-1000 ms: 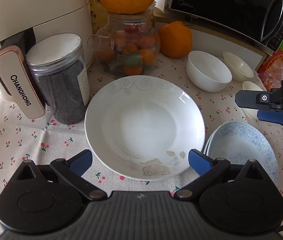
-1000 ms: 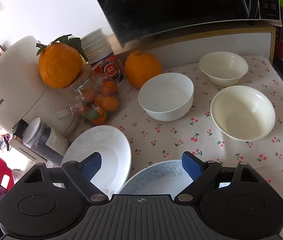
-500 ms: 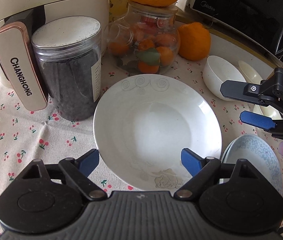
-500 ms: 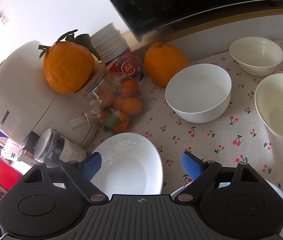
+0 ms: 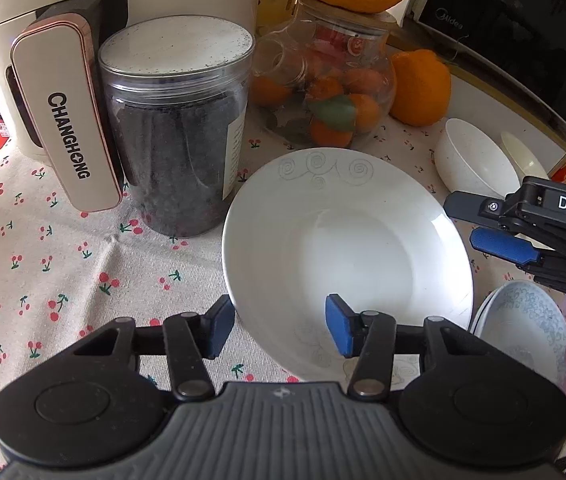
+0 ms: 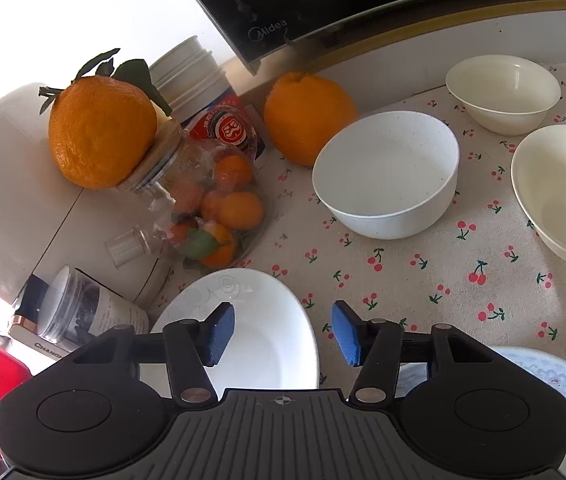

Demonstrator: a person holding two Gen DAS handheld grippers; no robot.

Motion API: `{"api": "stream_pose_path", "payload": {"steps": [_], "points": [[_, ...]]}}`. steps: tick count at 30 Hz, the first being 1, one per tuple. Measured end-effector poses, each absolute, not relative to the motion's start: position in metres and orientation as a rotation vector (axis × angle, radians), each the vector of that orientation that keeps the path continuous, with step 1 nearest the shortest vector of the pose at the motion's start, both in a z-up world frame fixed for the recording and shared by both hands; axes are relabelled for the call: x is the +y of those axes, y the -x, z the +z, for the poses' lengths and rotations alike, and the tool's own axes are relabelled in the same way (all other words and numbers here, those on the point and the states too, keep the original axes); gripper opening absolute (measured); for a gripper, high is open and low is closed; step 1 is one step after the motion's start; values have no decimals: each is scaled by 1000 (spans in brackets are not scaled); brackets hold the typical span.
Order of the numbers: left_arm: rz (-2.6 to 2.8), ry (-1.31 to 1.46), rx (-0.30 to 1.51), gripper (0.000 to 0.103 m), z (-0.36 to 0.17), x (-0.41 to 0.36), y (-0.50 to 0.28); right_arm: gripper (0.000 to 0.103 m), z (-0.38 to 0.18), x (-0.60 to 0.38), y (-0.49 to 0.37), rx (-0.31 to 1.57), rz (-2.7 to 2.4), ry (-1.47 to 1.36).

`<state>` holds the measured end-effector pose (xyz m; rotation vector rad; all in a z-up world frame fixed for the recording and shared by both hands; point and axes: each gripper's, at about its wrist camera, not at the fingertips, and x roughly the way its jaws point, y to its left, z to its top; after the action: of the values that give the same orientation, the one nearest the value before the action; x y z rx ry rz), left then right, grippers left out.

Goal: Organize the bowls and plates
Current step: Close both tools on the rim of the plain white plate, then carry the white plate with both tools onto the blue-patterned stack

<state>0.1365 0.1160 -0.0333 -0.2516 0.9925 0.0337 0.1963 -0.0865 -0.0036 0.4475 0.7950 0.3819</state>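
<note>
- Left hand-held gripper (image 5: 279, 326): fingers apart, straddling the near-left rim of the white plate (image 5: 347, 256) on the tabletop (image 5: 43, 264).
- Right hand-held gripper (image 6: 282, 334): fingers apart, empty, above the plate's right edge.
- Patterned plate (image 5: 523, 328) just beside; three bowls beyond.

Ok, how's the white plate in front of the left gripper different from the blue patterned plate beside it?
The white plate is plain glossy white with only faint swirl marks near its rim; the blue patterned plate is covered in blue scrollwork. The white plate is seen whole, while the blue patterned plate is cut off by the picture edge and a hand. The left gripper straddles the white plate's rim; nothing grips the blue patterned plate. Both are shallow, empty, and lie on the cherry-print tablecloth.
</note>
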Motion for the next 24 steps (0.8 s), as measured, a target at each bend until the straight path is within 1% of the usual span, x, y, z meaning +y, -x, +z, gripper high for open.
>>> {"api": "stream_pose_path", "payload": {"steps": [3, 5, 10, 14, 18, 24], "points": [[49, 243, 995, 42, -33, 118, -136, 41, -5, -81, -197, 804, 376, -429], [57, 238, 995, 36, -33, 120, -136, 37, -7, -79, -197, 812, 373, -424], [61, 235, 1001, 26, -34, 123, -136, 32, -8, -76, -196, 820, 358, -402], [63, 231, 1000, 25, -34, 124, -136, 26, -11, -75, -197, 839, 352, -393], [67, 231, 1001, 24, -34, 123, -137, 23, -16, -73, -196, 857, 349, -383], [53, 240, 989, 23, -28, 126, -133, 21, -9, -72, -192, 835, 349, -355]]}}
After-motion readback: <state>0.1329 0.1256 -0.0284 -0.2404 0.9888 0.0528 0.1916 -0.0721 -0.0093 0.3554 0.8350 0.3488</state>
